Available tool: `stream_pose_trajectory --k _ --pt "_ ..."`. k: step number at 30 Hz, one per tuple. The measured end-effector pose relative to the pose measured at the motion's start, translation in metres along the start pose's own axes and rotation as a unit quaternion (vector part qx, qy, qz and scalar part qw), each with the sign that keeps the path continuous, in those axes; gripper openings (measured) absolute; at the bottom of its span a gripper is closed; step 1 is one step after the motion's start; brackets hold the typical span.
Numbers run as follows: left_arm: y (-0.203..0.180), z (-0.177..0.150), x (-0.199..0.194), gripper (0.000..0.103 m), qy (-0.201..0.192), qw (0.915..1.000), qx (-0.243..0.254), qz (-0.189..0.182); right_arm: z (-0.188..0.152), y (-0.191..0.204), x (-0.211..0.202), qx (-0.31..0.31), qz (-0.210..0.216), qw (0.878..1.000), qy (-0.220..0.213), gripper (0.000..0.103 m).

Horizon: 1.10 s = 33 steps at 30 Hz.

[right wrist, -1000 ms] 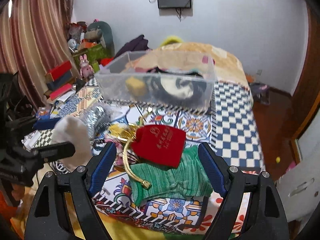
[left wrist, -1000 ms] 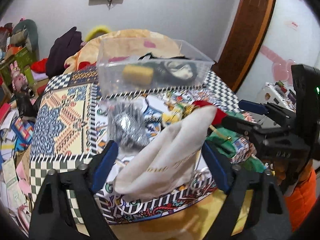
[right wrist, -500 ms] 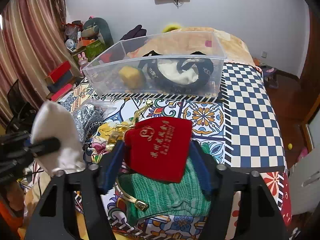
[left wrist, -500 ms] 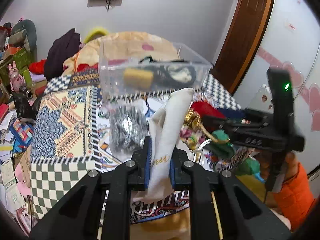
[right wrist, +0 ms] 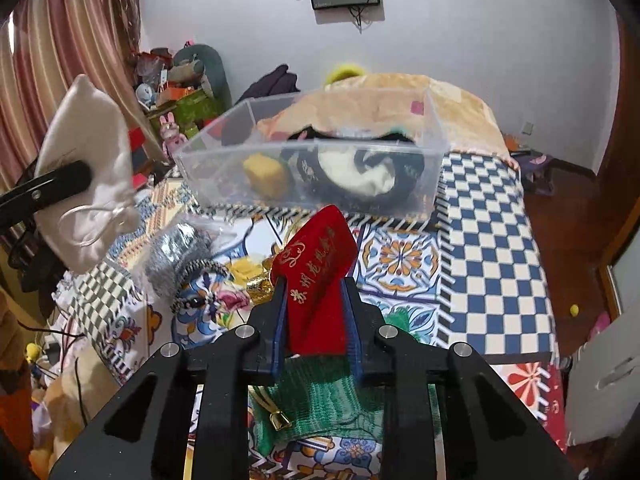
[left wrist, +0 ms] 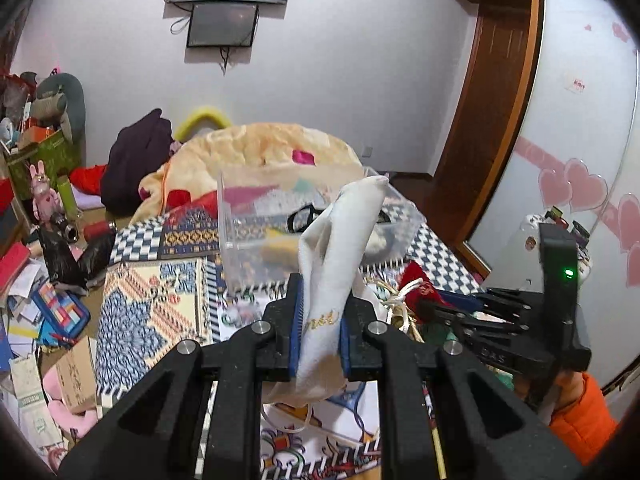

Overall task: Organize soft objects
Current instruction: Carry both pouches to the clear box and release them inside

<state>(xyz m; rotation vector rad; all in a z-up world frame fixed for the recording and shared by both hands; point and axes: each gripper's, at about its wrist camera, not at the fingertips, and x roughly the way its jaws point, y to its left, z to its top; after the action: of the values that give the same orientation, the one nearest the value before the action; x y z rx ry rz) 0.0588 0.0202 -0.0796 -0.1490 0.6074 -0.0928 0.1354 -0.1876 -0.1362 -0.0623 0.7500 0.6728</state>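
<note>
My left gripper (left wrist: 319,322) is shut on a cream drawstring pouch (left wrist: 340,252) and holds it raised above the patterned table; the pouch also shows in the right wrist view (right wrist: 86,160). My right gripper (right wrist: 316,316) is shut on a red velvet pouch (right wrist: 316,276) with gold lettering, lifted just above a green knitted cloth (right wrist: 320,400). A clear plastic bin (right wrist: 312,168) stands beyond both, holding a yellow sponge (right wrist: 266,172) and a black and white soft item (right wrist: 360,172). The bin also shows in the left wrist view (left wrist: 256,232).
A silver mesh bag (right wrist: 180,256) lies on the patterned tablecloth (right wrist: 480,240) left of the red pouch, with gold cord beside it. A blanket-covered heap (left wrist: 260,152) sits behind the bin. Boxes, toys and papers clutter the floor at the left (left wrist: 36,280).
Both grippers have closed, the left on the cream pouch and the right on the red pouch, and lifted them off the table. Both have moved closer to the bin.
</note>
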Motion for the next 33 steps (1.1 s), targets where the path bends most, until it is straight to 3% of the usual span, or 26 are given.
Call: stream_pose_trajectory --k 11,21,27,33 --pt "0.01 0.041 0.007 0.015 -0.05 0.9982 0.003 0.035 0.036 -0.001 -0.034 -0.004 -0.008 0.997 -0.075 0.022" --pt "0.016 0.079 0.028 0.015 -0.083 0.9949 0.001 0.056 0.083 -0.004 -0.041 0.002 -0.009 0.99 -0.144 0.022" --pt "0.025 0.093 0.059 0.015 -0.079 0.9948 -0.016 0.063 0.11 -0.005 -0.03 0.002 -0.013 0.986 -0.166 0.022" --pt "0.031 0.094 0.097 0.015 -0.049 0.9958 -0.015 0.076 0.123 -0.004 -0.003 -0.005 -0.014 0.988 -0.151 0.022"
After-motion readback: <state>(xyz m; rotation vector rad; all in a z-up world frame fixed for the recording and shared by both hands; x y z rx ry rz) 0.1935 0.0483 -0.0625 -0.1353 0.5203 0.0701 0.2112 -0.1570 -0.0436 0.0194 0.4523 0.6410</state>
